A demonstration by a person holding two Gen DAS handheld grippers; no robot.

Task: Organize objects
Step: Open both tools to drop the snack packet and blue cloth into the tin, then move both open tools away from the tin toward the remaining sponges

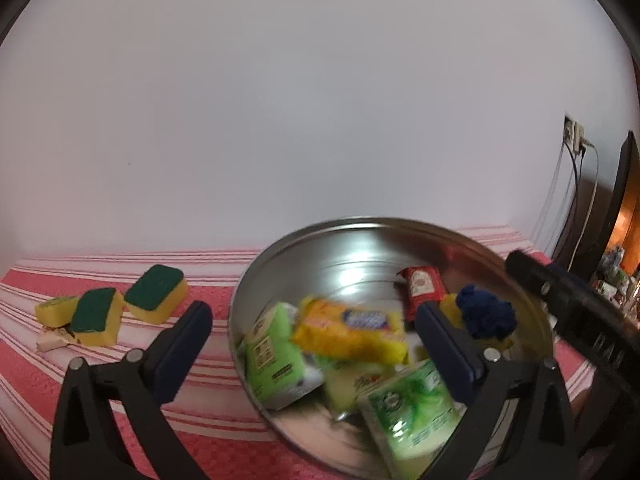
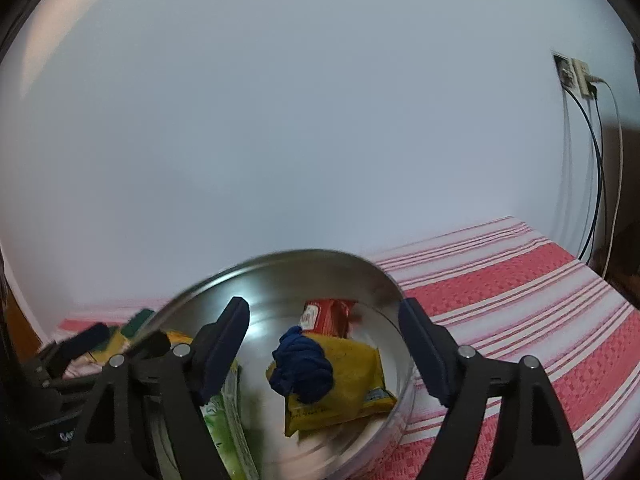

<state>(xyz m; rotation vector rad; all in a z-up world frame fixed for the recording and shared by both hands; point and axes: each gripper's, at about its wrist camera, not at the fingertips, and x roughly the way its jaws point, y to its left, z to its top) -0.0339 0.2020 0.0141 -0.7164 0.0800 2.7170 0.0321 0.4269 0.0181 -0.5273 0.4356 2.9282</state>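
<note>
While both grippers stand over it, we find the steel bowl (image 1: 320, 240) resting on the red-and-white striped cloth (image 1: 208, 376), tilted toward the cameras in both views and blurred along its rim. Inside it we record a yellow packet (image 1: 352, 330) near the centre, a green packet (image 1: 272, 360) at its nine o'clock, a second green packet (image 1: 412, 412) at its five o'clock, a red sachet (image 1: 422, 290) at its one o'clock, and a dark blue bundle (image 1: 486, 312) at its three o'clock; printed text on all packets is too smeared to read. From the right wrist view the blue bundle lies on top of a yellow packet. We note the left gripper (image 1: 316, 320) with its jaws spread wide, one finger outside the bowl over the cloth and the other over the bowl's interior, nothing pressed between them. We note the right gripper (image 2: 324, 344) likewise apart, its fingers straddling the bowl contents without touching them. Outward, at nine o'clock from the bowl, three yellow sponges with green pads (image 1: 156, 294) sit clustered on the cloth, well apart from the bowl. At three o'clock, a wall socket (image 2: 576, 76) carries cables running down the white wall (image 1: 280, 100).
</note>
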